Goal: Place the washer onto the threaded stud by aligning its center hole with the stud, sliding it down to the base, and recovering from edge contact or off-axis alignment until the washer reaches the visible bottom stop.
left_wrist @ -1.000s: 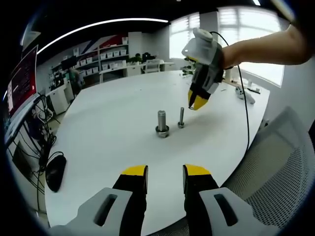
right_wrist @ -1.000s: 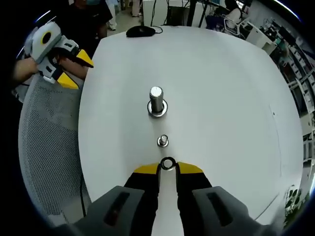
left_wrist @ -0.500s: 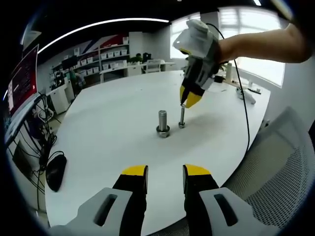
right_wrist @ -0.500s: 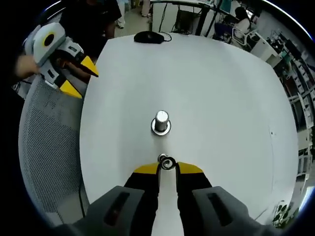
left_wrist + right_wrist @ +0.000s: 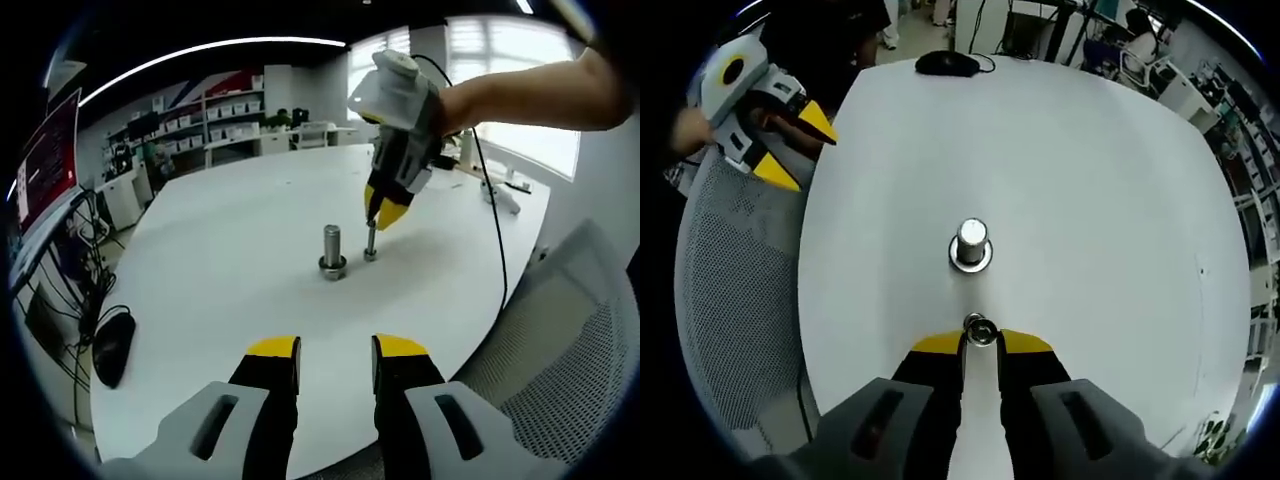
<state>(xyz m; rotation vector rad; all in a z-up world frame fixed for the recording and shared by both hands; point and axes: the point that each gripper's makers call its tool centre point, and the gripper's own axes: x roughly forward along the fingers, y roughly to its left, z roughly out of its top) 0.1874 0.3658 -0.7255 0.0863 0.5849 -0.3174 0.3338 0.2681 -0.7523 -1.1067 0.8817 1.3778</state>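
Lowered since a second ago, right hand-held gripper (image 5: 384, 214) now directly over the thin threaded stud (image 5: 370, 240), its yellow tips at the stud's top, where earlier it hung up and off to one side. Clenched on the washer (image 5: 982, 334), pinched edge-on between the yellow tips in the right gripper view, ring overlapping the stud's top (image 5: 973, 322); whether the hole has caught the thread cannot be told. Just beside the thin stud, a thicker bolt (image 5: 332, 251) upright on the white counter (image 5: 240, 250), a collar at its base. Left hand-held gripper (image 5: 335, 350) held back at the counter's near edge, released, jaws parted on nothing; seen also at upper left of the right gripper view (image 5: 790, 140), above a mesh chair (image 5: 735, 300). Computer mouse (image 5: 946, 63) at the counter's far edge.
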